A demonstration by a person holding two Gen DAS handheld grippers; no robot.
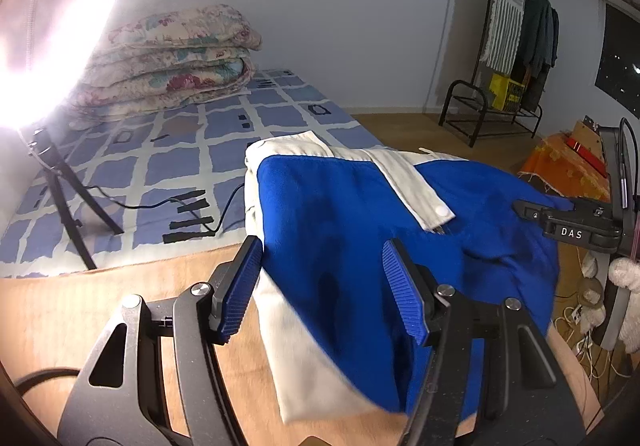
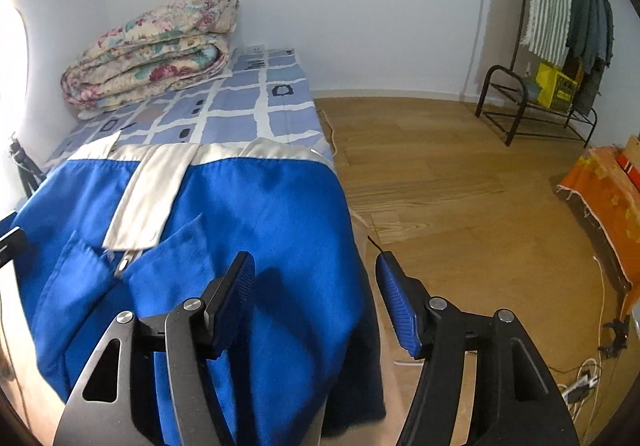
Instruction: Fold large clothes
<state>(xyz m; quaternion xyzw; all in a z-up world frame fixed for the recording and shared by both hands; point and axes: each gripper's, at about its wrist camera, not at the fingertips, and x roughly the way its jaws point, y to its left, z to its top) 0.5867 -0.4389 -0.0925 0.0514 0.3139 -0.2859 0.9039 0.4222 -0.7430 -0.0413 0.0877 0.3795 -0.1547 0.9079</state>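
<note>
A blue jacket (image 1: 340,226) with cream panels and a cream snap flap (image 1: 416,186) lies folded on a tan wooden surface (image 1: 140,286). My left gripper (image 1: 322,286) is open over the jacket's near left part. Its left pad (image 1: 240,290) stands at the cloth's edge, its right pad (image 1: 404,294) above the blue fabric, and neither presses on it. My right gripper (image 2: 318,298) is open at the jacket's (image 2: 260,206) right edge, with one finger over the cloth and the other over the floor. Its black tip (image 1: 560,214) also shows at the jacket's far right.
Behind the jacket is a bed with a blue checked sheet (image 1: 180,142) and a folded floral quilt (image 1: 172,58). A tripod (image 1: 68,198) with a glaring lamp and a cable stands on the left. On the wooden floor (image 2: 440,174) are a clothes rack (image 2: 560,26) and an orange cloth (image 2: 608,190).
</note>
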